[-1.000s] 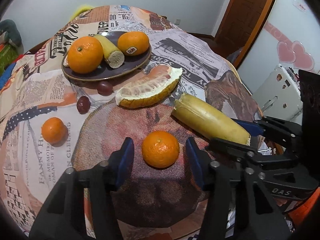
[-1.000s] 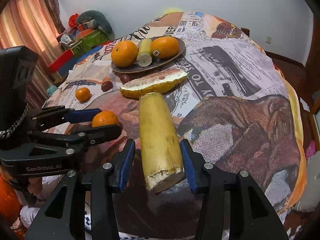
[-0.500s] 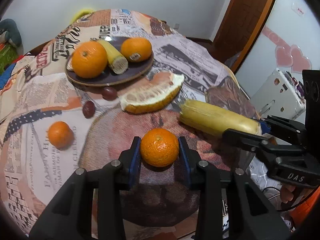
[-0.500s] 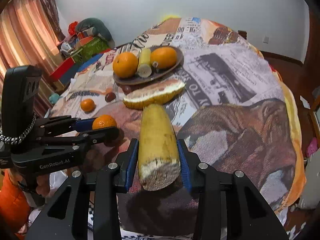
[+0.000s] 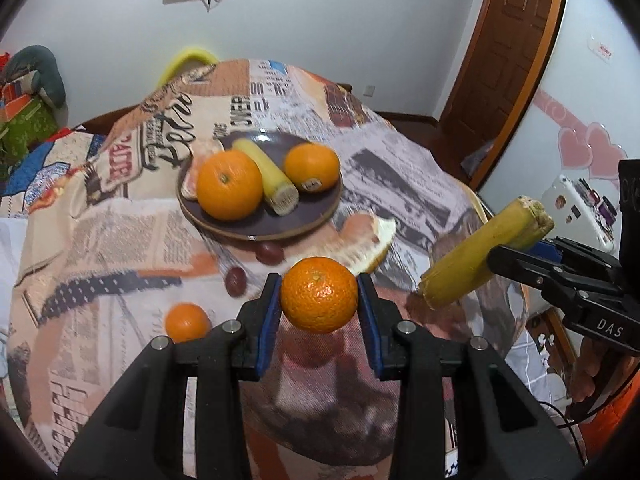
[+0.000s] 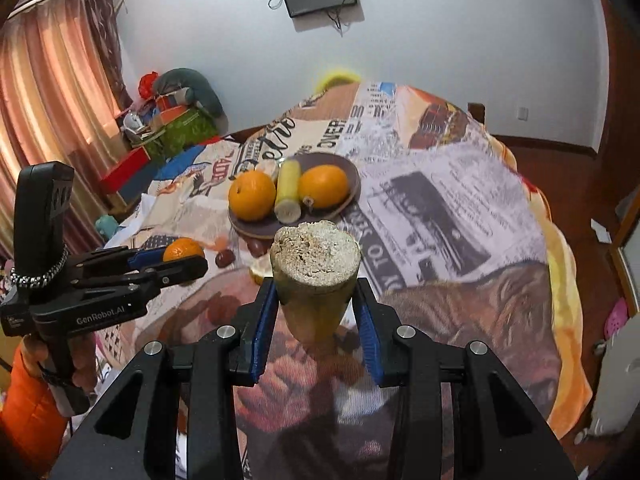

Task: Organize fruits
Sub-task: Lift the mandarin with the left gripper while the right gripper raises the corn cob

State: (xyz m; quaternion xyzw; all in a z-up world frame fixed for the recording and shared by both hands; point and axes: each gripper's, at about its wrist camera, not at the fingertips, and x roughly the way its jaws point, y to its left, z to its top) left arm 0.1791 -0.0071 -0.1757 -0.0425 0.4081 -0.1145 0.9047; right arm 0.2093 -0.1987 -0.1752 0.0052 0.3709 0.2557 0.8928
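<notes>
Now both fruits are off the surface: a second ago the mandarin (image 5: 319,295) sat between my left gripper's (image 5: 319,300) spread fingers, and now those fingers are clamped on its sides and it hangs above the cloth. My right gripper (image 6: 316,312) has likewise closed on the sugarcane piece (image 6: 316,276) and tipped it up, so its cut end faces the camera. So I judge both picks done and the carry to the plate (image 5: 256,229) comes next.

The mandarin is round, with pebbled, glossy skin, and firm enough to hold between the blue pads. The cane is a stiff yellow cylinder with a rough, fibrous, pale cut face.

Further out, the dark shallow plate already holds two big oranges (image 5: 229,184) and a shorter cane piece (image 5: 267,176). A peeled pomelo wedge (image 5: 366,245), two dark grapes (image 5: 236,281) and a small mandarin (image 5: 187,322) lie on the newspaper-print cloth (image 5: 132,216).
</notes>
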